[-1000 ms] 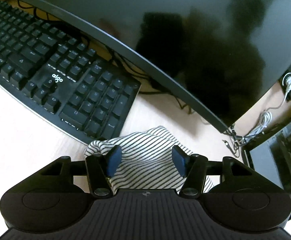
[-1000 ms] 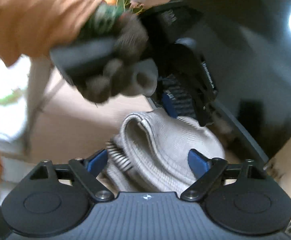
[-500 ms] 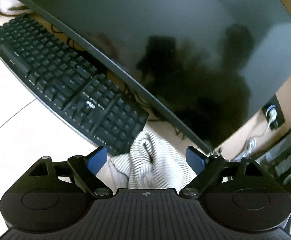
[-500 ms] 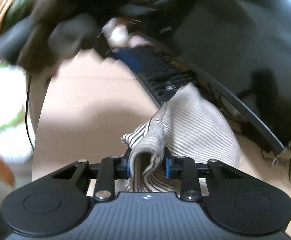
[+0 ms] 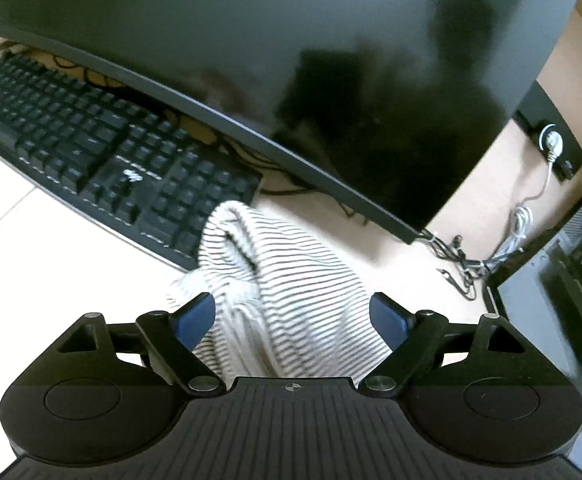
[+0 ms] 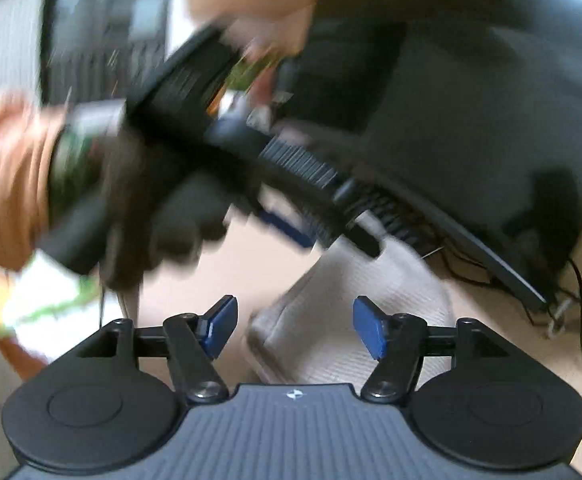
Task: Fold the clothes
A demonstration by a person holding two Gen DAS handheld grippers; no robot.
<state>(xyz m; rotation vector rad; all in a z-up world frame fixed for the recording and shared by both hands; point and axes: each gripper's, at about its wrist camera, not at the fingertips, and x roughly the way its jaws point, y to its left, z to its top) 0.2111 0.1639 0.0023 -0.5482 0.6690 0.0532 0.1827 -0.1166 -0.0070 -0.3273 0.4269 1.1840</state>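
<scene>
On the desk [image 5: 19,264], between the keyboard [image 5: 103,160] at the far left and the cables [image 5: 503,248] at the far right, lay the striped garment [image 5: 291,288], bunched into a loose roll. Its far end rested against the near right corner of the keyboard, below the monitor [image 5: 291,60] edge. The left gripper [image 5: 293,316] hung just above the near end with its jaws well apart; cloth showed between the pads but neither pad pressed on it, so the garment was judged released and resting under its own weight.

The long axis ran from near to far, leaning slightly left, with the rounded folded end pointing toward the keyboard.

From the right wrist, heavy blur limited detail. The gloved hand [image 6: 139,200] carrying the left gripper [image 6: 287,216] crossed the upper left. The right gripper [image 6: 295,326] was opening, with the garment [image 6: 351,312] beyond the pads and untouched. Both tools stood clear, probably to allow regrasping for a further fold.
</scene>
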